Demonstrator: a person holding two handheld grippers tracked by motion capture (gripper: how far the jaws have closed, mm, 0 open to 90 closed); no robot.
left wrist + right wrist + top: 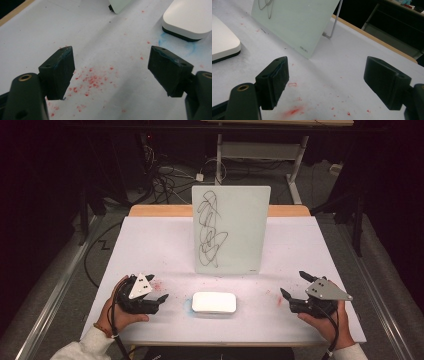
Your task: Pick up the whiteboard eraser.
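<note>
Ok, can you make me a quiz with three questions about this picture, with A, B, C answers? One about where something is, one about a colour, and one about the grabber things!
1. Where is the white eraser?
A. Between the two grippers, in front of the board
B. Behind the board
C. On the floor

2. What colour are the scribbles on the board?
A. Green
B. Black
C. Yellow

3. How are the left gripper and right gripper?
A. Both shut
B. One holds the eraser
C. Both open and holding nothing

Answers:
1. A, it lies on the table between them.
2. B, the lines are dark black.
3. C, each gripper view shows jaws apart.
</note>
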